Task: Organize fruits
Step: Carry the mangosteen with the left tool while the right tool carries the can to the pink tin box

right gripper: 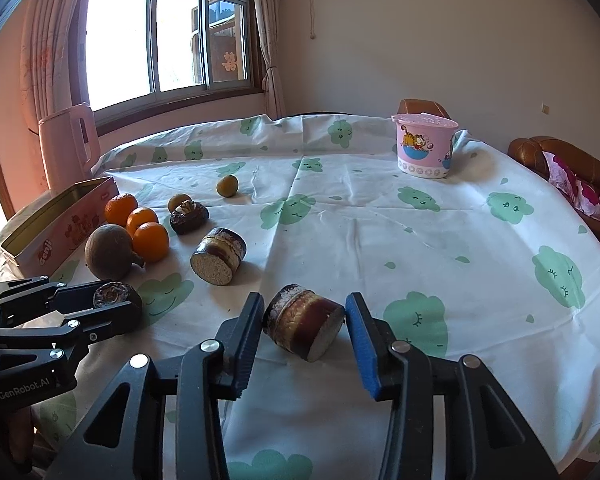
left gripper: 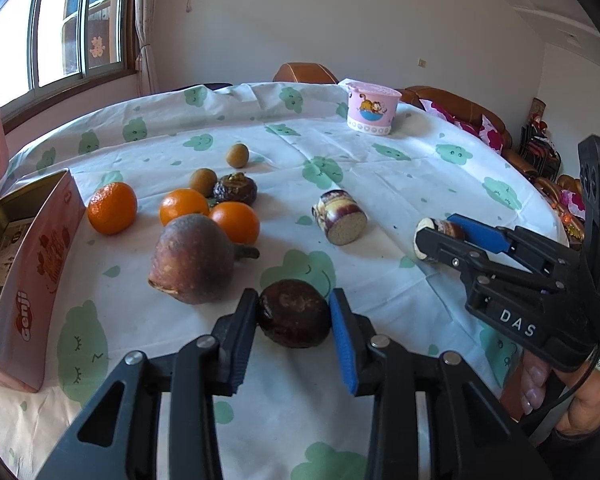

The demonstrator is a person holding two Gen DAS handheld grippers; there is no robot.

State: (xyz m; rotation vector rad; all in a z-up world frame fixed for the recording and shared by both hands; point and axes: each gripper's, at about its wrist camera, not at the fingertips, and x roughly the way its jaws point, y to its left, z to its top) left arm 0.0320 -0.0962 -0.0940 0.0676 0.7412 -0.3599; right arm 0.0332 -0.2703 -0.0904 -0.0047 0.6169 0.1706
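Dark round fruit (left gripper: 293,313) sits between left claw (left gripper: 293,316) pads, apparently touching, near the tin box (left gripper: 32,264). Right claw (right gripper: 304,328) straddles a sugarcane piece (right gripper: 302,322), gapped, not gripping. Oranges (left gripper: 188,208) and the rest lie loose on counter (left gripper: 380,184); sorting barely begun. Box interior mostly cut off.

A white cloth with green cloud faces (right gripper: 420,216) covers the tabletop. A pink cartoon-cat bucket (right gripper: 425,146) stands at upper right of the frame. At upper left are a window (right gripper: 160,40) and a pink jug (right gripper: 66,148).
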